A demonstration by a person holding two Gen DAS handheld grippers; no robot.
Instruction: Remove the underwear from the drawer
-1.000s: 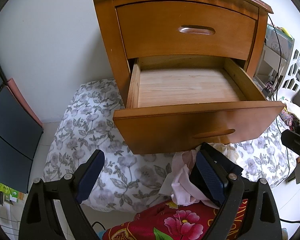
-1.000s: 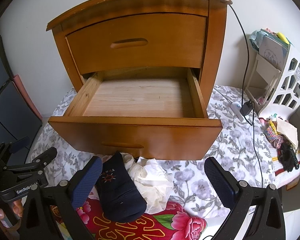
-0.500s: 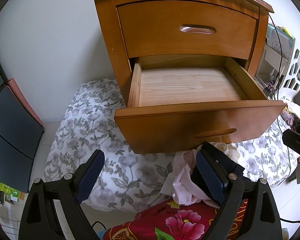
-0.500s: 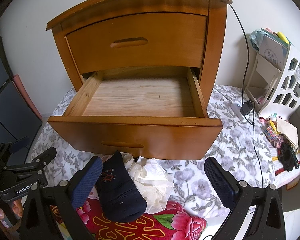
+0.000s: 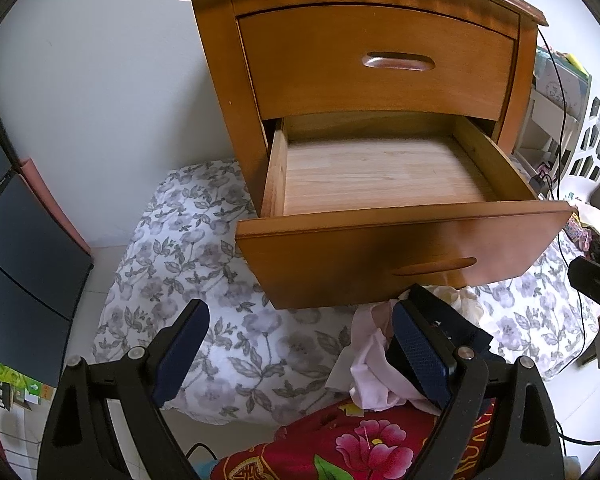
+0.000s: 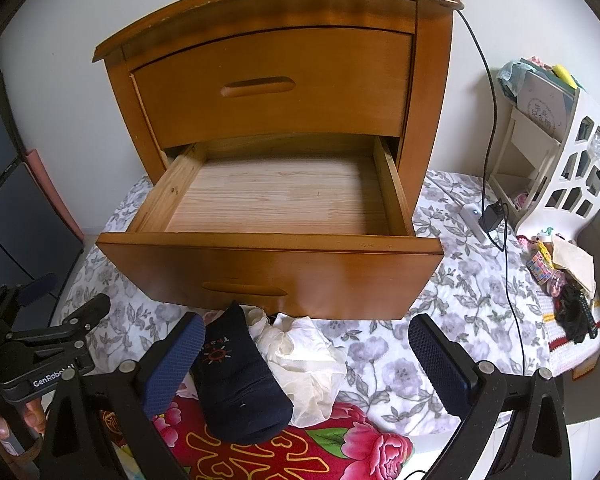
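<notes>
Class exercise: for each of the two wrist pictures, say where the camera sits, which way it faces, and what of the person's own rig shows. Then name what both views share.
Left wrist: sits on the left gripper, low, facing the nightstand from its left; own open fingers show, right gripper at the edge.
Right wrist: sits on the right gripper, facing the nightstand more squarely; own open fingers, left gripper and a hand show.
Shared: the open, empty lower drawer, the clothes pile, the floral sheet.

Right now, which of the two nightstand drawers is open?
The lower drawer: it is pulled out, showing a bare pale wood floor with nothing inside. The upper drawer above it sits flush in the cabinet, shut.
</notes>
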